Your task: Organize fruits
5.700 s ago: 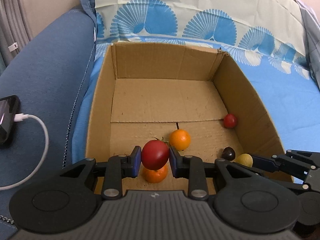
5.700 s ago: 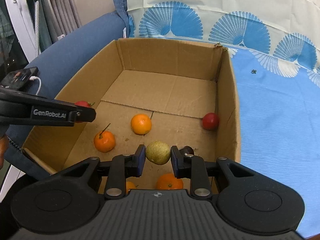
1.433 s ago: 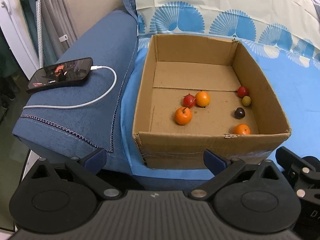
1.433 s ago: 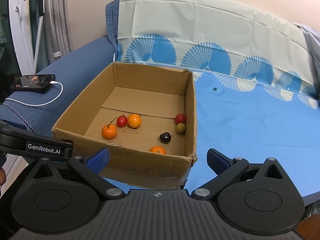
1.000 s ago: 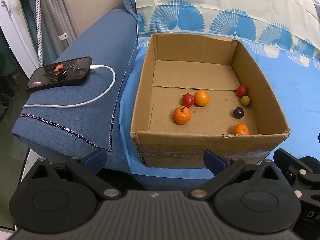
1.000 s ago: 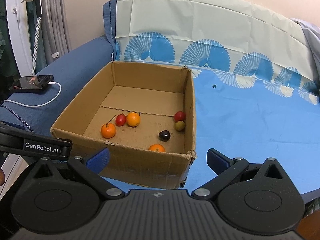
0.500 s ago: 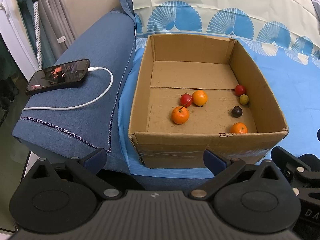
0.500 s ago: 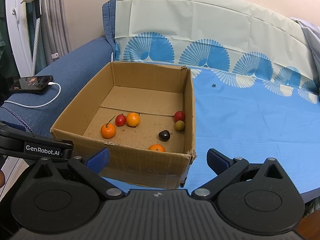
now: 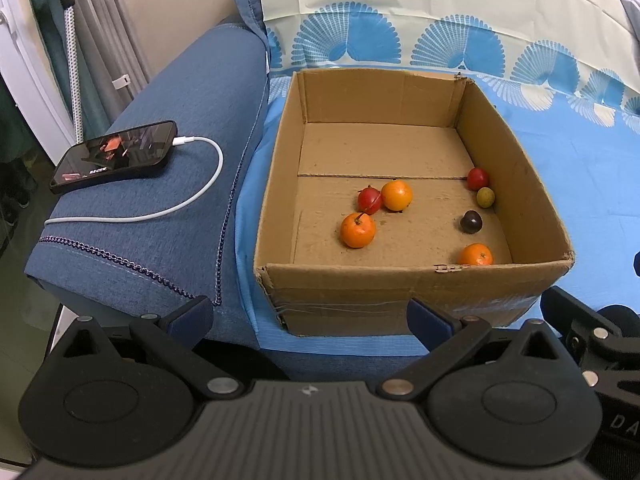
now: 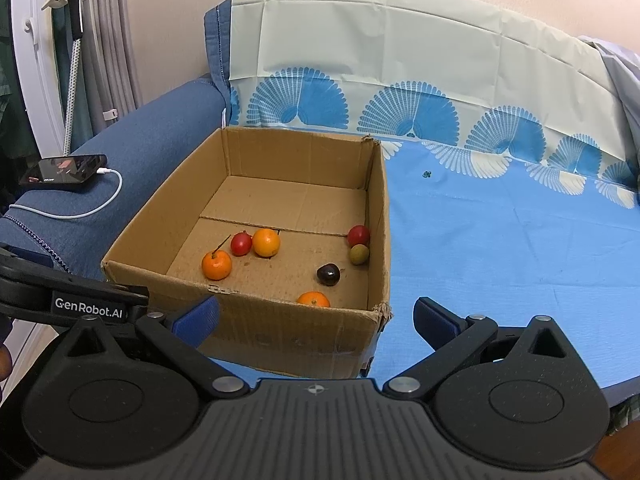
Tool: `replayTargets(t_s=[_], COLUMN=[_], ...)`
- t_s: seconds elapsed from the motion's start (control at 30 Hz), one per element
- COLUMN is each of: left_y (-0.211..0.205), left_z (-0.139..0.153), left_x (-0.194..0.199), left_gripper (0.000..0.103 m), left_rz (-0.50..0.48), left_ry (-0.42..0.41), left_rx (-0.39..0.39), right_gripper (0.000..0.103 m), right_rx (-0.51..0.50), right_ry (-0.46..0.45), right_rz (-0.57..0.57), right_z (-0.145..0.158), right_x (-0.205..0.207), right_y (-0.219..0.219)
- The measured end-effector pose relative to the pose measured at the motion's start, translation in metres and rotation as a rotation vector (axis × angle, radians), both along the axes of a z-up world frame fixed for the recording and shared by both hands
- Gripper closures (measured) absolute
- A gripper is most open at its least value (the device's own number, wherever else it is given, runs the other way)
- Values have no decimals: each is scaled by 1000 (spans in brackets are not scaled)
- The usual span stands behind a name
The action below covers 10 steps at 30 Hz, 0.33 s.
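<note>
Both tools, left tool (image 9: 308, 318) and right tool (image 10: 316, 316), withdrawn, spread wide, empty; we keep clear of box (image 9: 400, 284); fruits inside.

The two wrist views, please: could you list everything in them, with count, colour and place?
cardboard box: one, brown, on the blue cloth
oranges: three, inside box
red fruits: two, inside box
green fruit: one, by right wall
dark fruit: one, near right wall
phone: one, black, on armrest
cable: one, white, plugged into phone
left gripper: open, empty
right gripper: open, empty
</note>
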<state>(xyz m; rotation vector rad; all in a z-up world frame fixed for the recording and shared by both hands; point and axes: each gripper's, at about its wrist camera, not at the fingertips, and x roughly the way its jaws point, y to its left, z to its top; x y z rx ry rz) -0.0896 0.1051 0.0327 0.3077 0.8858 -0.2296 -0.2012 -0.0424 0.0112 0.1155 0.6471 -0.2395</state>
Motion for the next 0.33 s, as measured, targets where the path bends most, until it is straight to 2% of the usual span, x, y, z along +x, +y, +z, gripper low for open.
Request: replayTargets(t_s=[0.33], left_y=[0], left_z=[1], left_x=[-1], left_gripper=[0], left_rz=[-5], left_ry=[-16], left_rx=[1], right_gripper=[1], right_rx=[4], right_ry=[-4], right_rz=[4], right_z=[1], right_x=[0], right_y=[-1])
